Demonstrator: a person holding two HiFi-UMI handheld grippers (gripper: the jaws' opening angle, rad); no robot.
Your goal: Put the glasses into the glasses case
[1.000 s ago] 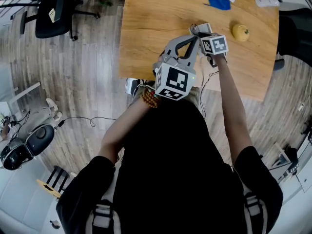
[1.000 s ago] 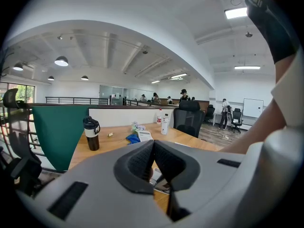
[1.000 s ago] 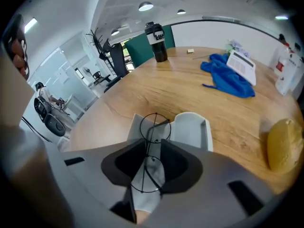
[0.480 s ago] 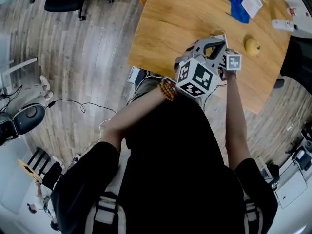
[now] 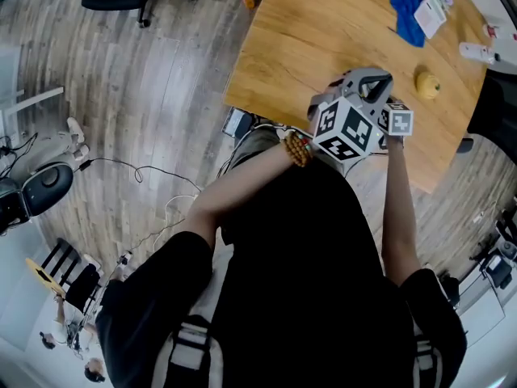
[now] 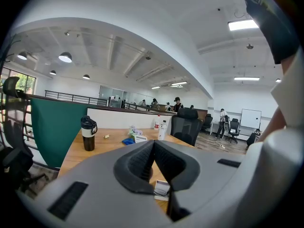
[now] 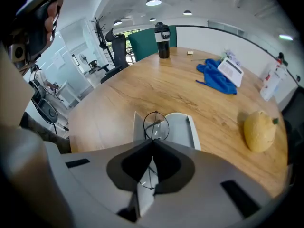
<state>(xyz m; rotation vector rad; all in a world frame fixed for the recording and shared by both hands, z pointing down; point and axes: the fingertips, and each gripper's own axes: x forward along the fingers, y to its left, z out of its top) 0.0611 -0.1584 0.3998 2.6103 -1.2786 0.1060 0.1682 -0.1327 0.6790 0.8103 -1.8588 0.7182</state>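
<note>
Thin black wire glasses [image 7: 156, 126] stick up between the jaws of my right gripper [image 7: 153, 145]. Its jaws have just been closing and now pinch the frame. They hang over the open pale grey glasses case [image 7: 185, 129], which lies on the wooden table [image 7: 118, 103]. My left gripper [image 6: 153, 148] points almost level beside it, shut with nothing between its pads. Through the gap below it a corner of the case [image 6: 162, 189] shows. In the head view both marker cubes sit side by side at the table's near edge, left cube [image 5: 347, 128], right cube [image 5: 397, 120]; the case is hidden there.
A yellow lemon [image 7: 259, 129] lies right of the case. Further back are a blue cloth [image 7: 216, 80] with a white card, a dark tumbler [image 7: 163, 41] and a white bottle [image 7: 269, 84]. Office chairs stand off the far end of the table. The table's edge runs just under my hands.
The head view has swung, so the table sits further right. Both grippers stay together at the near edge. The case, seen beyond them a second ago, is now covered by them.
</note>
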